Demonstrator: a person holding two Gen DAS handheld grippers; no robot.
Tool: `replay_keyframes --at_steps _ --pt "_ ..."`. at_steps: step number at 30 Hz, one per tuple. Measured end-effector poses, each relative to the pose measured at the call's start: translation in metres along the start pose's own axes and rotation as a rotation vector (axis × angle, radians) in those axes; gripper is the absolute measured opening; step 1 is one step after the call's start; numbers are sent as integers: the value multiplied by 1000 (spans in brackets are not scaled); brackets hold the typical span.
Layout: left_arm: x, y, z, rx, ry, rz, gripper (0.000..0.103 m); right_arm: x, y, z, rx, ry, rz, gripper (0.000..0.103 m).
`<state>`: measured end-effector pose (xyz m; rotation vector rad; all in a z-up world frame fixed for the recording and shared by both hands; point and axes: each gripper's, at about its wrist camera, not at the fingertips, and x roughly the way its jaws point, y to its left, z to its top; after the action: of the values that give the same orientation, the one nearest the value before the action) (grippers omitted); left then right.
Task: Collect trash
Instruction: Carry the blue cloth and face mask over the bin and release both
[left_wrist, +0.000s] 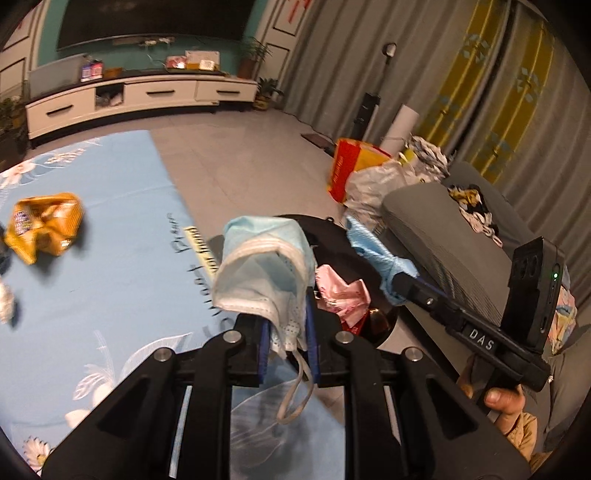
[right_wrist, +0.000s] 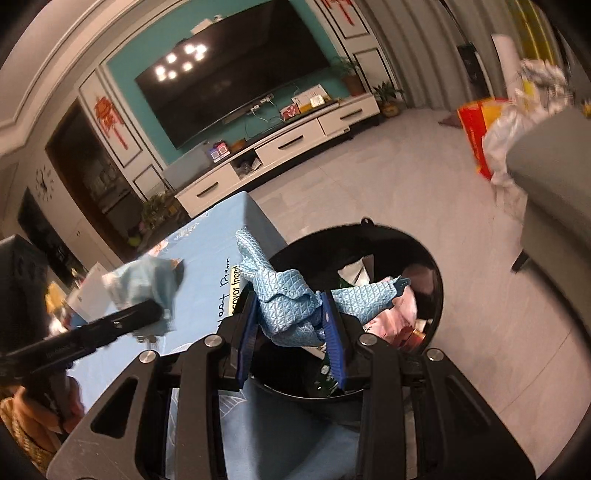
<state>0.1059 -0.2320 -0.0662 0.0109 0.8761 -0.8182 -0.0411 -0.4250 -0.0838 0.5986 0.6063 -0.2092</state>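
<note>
My left gripper (left_wrist: 286, 325) is shut on a crumpled blue face mask (left_wrist: 264, 266), held at the table edge beside the black trash bin (left_wrist: 388, 321). Its ear loop (left_wrist: 295, 395) hangs down. My right gripper (right_wrist: 291, 325) is shut on a blue patterned cloth (right_wrist: 291, 295), held over the bin's (right_wrist: 436, 266) open mouth. The bin holds pink wrappers (left_wrist: 341, 291) and other trash. The right gripper with the cloth also shows in the left wrist view (left_wrist: 399, 284). The left gripper with the mask shows blurred in the right wrist view (right_wrist: 155, 310).
A crumpled orange wrapper (left_wrist: 46, 225) and a white scrap (left_wrist: 5, 302) lie on the blue flowered tablecloth (left_wrist: 110, 266). A grey sofa (left_wrist: 461, 236) stands to the right of the bin. Bags and a red box (left_wrist: 351, 166) sit on the floor behind it.
</note>
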Motion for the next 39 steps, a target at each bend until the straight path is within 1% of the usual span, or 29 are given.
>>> replay_keyframes --at_steps 3,6,9,13,15,20,22,24,26,27,28,29,30,31,34,35,38,39 --pt "20 -8 8 18 21 -14 18 6 -9 -2 37 13 13 34" --pt "33 -15 14 43 25 -15 18 12 -15 -3 64 19 13 35" --pt "47 -20 17 61 37 -8 18 18 -21 0 81 26 18 35" --pt "68 -23 16 74 74 4 18 26 -26 1 95 31 15 35" --pt "76 -26 14 81 89 11 20 31 -30 2 102 36 2 36" --pt "93 -26 12 88 128 32 24 39 -35 4 113 44 9 37" --pt "96 -24 10 82 132 38 24 42 -35 3 108 47 1 37" --pt "99 -22 9 75 138 48 28 44 -36 3 115 52 5 37" --pt "100 -21 9 71 141 51 28 44 -36 3 116 49 3 37" --pt "101 -21 9 73 140 52 30 44 -36 3 118 48 -1 37" --pt "101 -20 9 73 139 49 33 44 -38 4 126 48 -3 42" --pt "101 -21 9 72 138 47 39 43 -39 4 142 44 -3 46" --pt "100 -21 9 70 137 43 49 43 -41 5 158 42 2 53" --pt "100 -21 9 69 136 41 52 42 -45 5 182 39 11 60" --pt "95 -23 8 69 125 44 57 36 -48 6 208 26 18 62" --pt "93 -22 8 67 119 45 62 36 -48 7 206 24 15 62" --pt "86 -23 7 63 110 40 67 31 -47 6 203 25 10 63" --pt "84 -23 7 63 107 44 71 30 -47 5 202 28 7 63"
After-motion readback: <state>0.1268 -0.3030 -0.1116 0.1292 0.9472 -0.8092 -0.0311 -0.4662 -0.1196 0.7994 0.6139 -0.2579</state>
